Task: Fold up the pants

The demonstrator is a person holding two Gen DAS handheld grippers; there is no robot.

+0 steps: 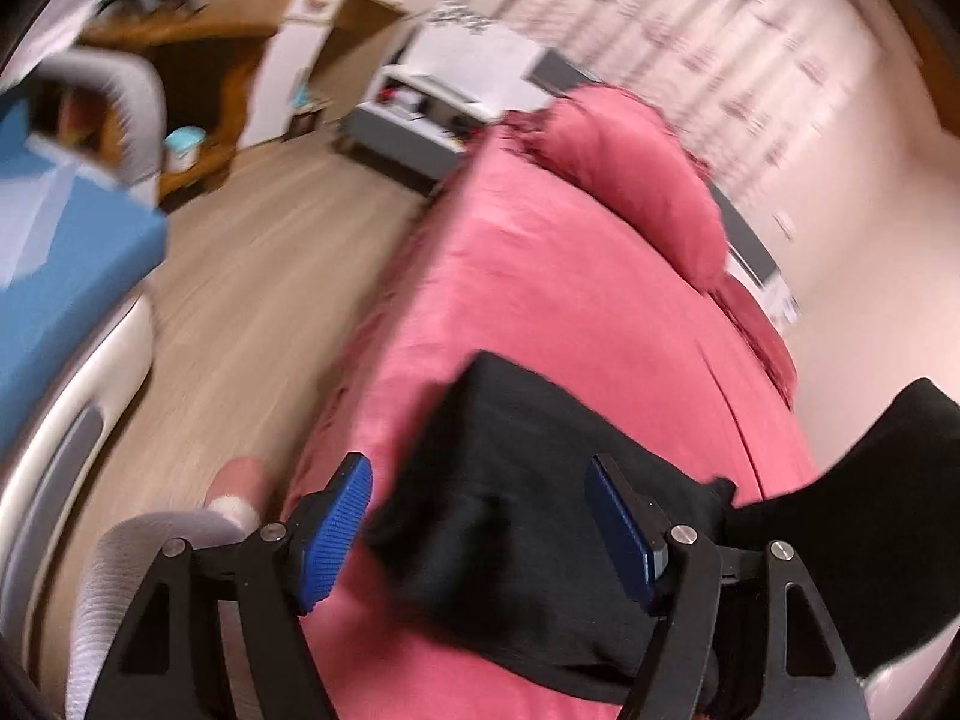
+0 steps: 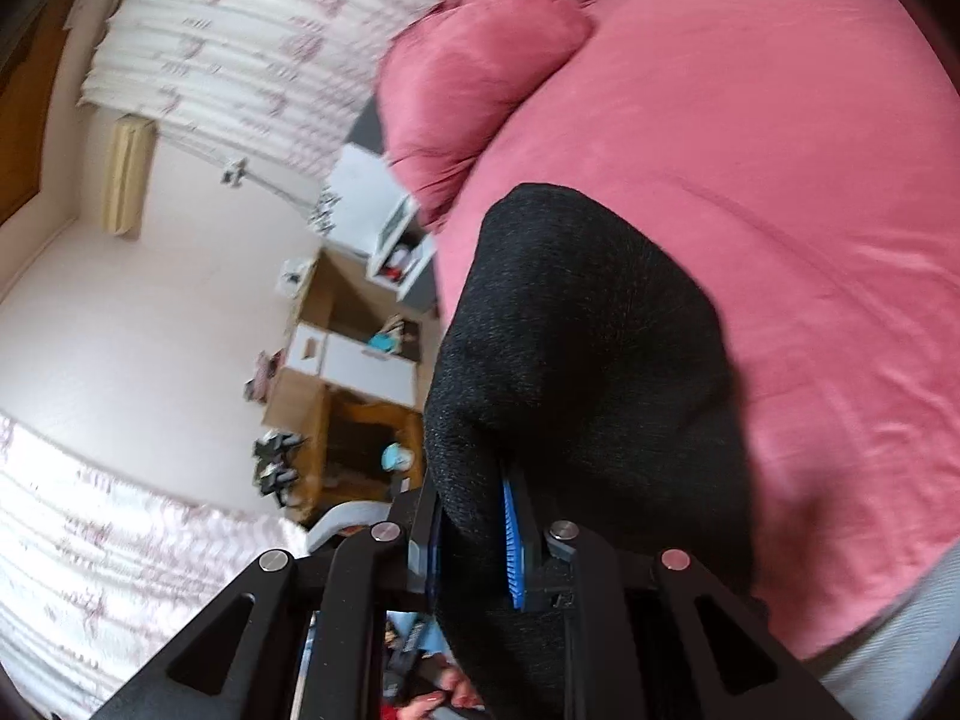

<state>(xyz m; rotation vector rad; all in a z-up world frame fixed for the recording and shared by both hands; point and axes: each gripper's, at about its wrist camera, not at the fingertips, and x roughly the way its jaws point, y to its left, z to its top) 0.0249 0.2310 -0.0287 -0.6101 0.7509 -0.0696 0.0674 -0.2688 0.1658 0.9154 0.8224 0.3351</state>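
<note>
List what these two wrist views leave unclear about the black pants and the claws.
- Pants, left wrist view: motion blur smears the fabric, so waistband, legs and fold lines are unreadable; the open left claw covers the near edge.
- Pants, right wrist view: draped over the right claw, hiding its blue pads almost entirely and how much cloth is pinched.
- Bed: its far side is cut off by the frame edge.

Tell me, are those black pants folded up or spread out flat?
Folded: the black pants form a compact bundle on the pink bed, one end lifted by the right tongs.
</note>
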